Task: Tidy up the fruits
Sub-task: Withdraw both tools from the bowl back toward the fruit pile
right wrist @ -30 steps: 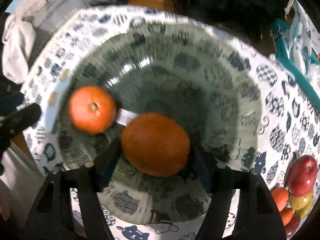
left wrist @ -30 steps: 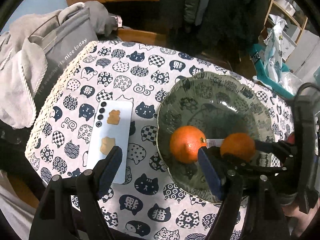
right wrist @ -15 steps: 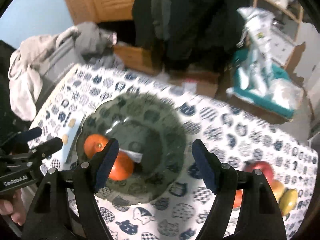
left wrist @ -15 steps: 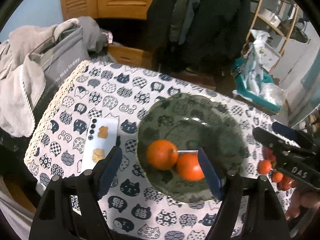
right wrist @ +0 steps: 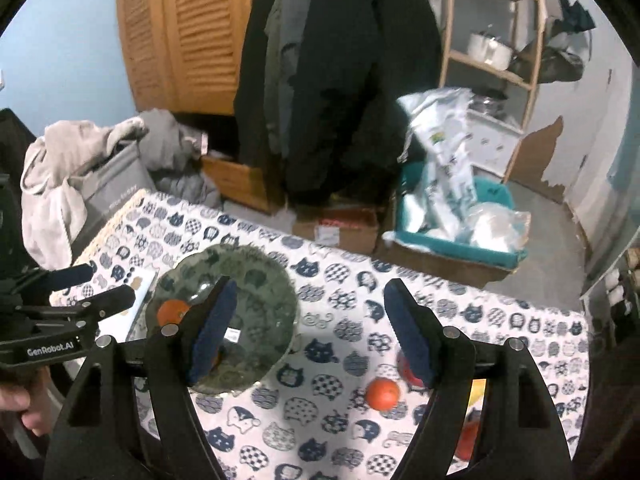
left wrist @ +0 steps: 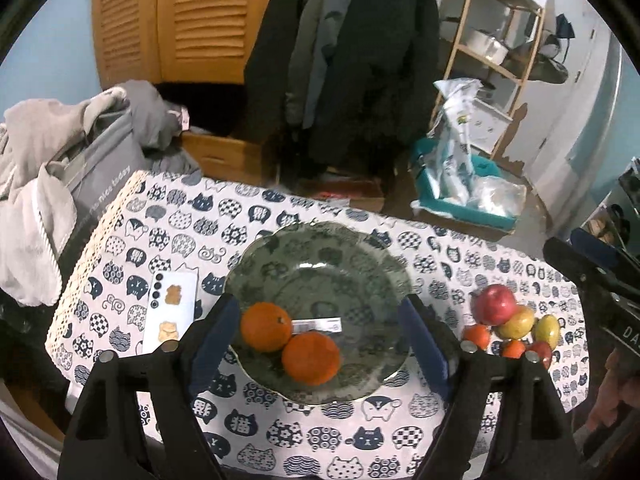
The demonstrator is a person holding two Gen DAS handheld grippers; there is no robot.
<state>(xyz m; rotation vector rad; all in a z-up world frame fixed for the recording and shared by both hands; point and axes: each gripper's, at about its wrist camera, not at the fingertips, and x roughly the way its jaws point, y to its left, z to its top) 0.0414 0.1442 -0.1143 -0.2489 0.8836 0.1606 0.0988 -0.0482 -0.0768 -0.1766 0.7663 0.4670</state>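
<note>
A green patterned plate [left wrist: 320, 264] holds two oranges [left wrist: 266, 326] [left wrist: 311, 357] and a white label strip [left wrist: 317, 325]. My left gripper [left wrist: 320, 336] is open and empty, held above the plate's near side. To the right, a pile of fruit lies on the tablecloth: a red apple [left wrist: 495, 305], yellow fruits [left wrist: 545, 330] and small oranges [left wrist: 477, 336]. My right gripper [right wrist: 308, 328] is open and empty, high over the table between the plate [right wrist: 256, 312] and a small orange [right wrist: 383, 394]. The rest of the pile is partly hidden behind its right finger [right wrist: 412, 340].
A white phone [left wrist: 170, 316] lies left of the plate. A grey bag with clothes [left wrist: 68, 168] sits off the table's left edge. Boxes and a teal bin [left wrist: 464, 200] stand on the floor beyond the far edge. The left gripper also shows in the right wrist view [right wrist: 76, 292].
My right gripper let go of the orange into the plate, opened and pulled up and right. Both grippers have risen away from the table, so more of the room shows.
</note>
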